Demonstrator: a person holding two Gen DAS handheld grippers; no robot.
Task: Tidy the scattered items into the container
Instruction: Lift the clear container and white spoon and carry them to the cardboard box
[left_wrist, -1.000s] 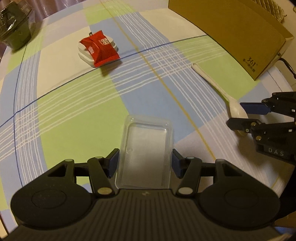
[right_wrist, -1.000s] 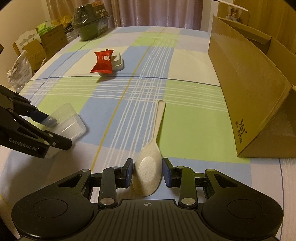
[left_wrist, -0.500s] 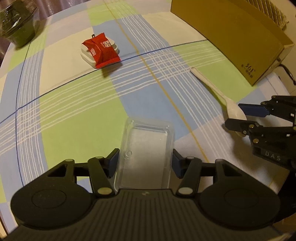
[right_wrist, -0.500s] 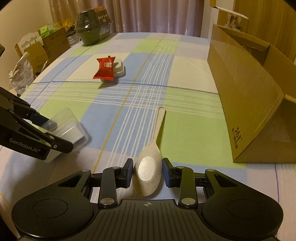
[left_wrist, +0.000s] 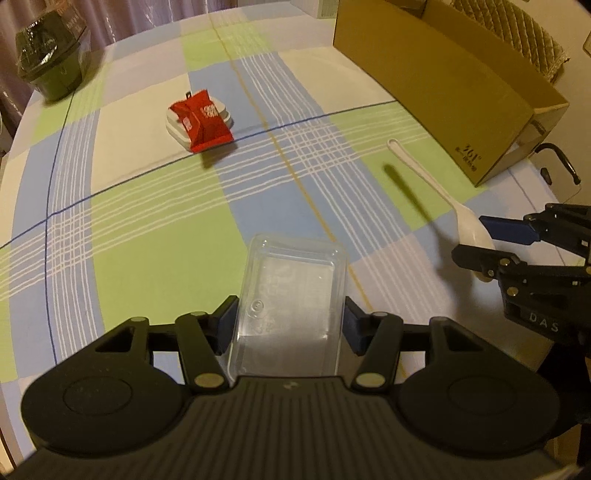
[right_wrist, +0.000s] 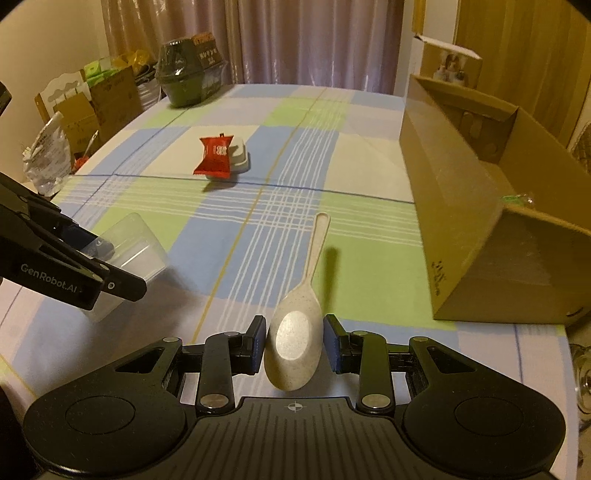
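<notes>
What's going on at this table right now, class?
A person is tidying with two handheld grippers. The left gripper has its jaws closed on a clear plastic tub, and the right gripper grips a speckled spoon by its bowl, its handle clear of the checked tablecloth. The open cardboard box stands to the right. A red packet lies on a white object farther back.

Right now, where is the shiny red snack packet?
The shiny red snack packet lies far across the checked tablecloth, propped on a small white dish, left of the brown cardboard box.
</notes>
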